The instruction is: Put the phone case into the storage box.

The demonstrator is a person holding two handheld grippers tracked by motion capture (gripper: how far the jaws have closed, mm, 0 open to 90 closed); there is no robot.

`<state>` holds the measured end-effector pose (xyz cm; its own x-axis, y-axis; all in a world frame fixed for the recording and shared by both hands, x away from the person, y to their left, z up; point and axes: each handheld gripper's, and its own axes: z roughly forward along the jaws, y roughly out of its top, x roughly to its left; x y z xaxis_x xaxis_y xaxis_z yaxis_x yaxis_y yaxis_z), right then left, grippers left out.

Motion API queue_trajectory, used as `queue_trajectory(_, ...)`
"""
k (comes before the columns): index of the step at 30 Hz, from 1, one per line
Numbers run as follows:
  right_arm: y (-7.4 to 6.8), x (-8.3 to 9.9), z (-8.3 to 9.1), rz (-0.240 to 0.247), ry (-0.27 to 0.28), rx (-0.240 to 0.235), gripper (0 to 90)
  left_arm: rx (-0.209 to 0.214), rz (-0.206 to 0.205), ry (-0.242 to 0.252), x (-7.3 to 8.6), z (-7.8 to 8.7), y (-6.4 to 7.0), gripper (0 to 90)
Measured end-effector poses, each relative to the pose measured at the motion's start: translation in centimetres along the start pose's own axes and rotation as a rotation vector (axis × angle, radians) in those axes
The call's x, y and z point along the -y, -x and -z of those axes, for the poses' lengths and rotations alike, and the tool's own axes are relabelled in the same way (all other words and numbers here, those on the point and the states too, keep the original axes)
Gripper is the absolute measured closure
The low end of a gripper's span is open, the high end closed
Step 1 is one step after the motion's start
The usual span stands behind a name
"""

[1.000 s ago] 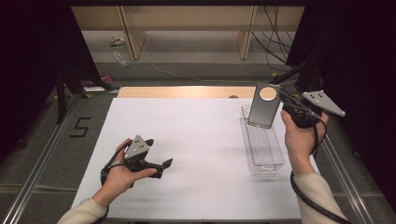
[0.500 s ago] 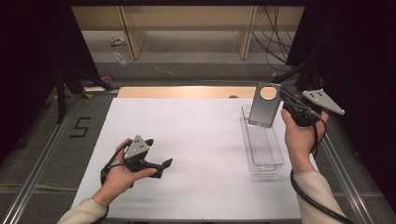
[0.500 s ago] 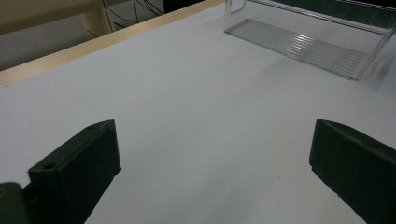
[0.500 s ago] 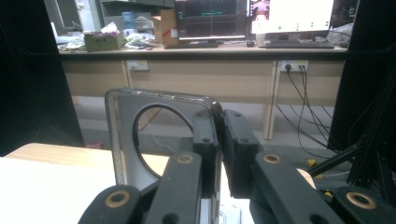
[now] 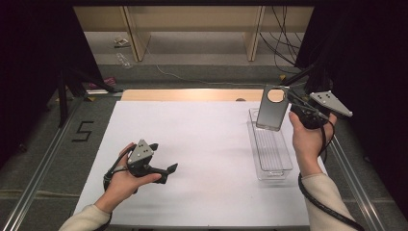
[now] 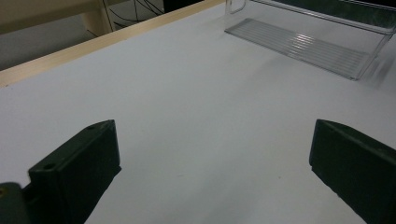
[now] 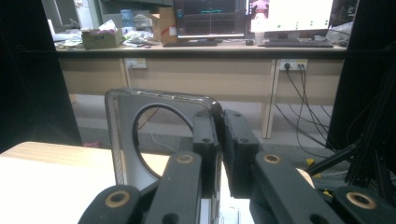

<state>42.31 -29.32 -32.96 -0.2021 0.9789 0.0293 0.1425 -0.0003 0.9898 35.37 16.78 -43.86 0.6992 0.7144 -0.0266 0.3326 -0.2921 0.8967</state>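
Note:
A grey flat plate with a round hole [image 5: 272, 108] hangs upright over the far end of a clear plastic tray [image 5: 285, 166]. My right gripper [image 5: 290, 102] is shut on the plate's upper right edge. In the right gripper view the plate [image 7: 159, 140] stands pinched between the two black jaws of my right gripper [image 7: 219, 135]. My left gripper [image 5: 169, 169] rests low over the white table at the near left, held in a hand, open with nothing between its jaws. The left gripper view has the tray [image 6: 308, 44] far ahead of my left gripper [image 6: 212, 158].
A white sheet [image 5: 207, 144] covers the table, with a wooden strip [image 5: 183, 95] along its far edge. Metal rails [image 5: 38, 163] run down both sides. A shelf unit [image 5: 192, 29] and cables [image 5: 288, 29] lie beyond the table. Desks with monitors [image 7: 210, 14] stand in the background.

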Motion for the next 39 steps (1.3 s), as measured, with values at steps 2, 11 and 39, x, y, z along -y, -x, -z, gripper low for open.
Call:
queue_trajectory(2,0.0,0.0,0.0,0.000,0.000,-0.001,84.6,0.000,0.000,0.000,0.0,0.0,0.0,1.3)
queue_trajectory(11,0.2,-0.1,-0.4,-0.004,0.003,-0.001,84.6,0.000,0.001,0.000,0.0,0.0,0.0,1.3)
queue_trajectory(39,0.6,0.0,-1.1,-0.003,0.000,0.009,84.6,-0.001,0.000,0.000,0.0,0.0,0.0,1.3)
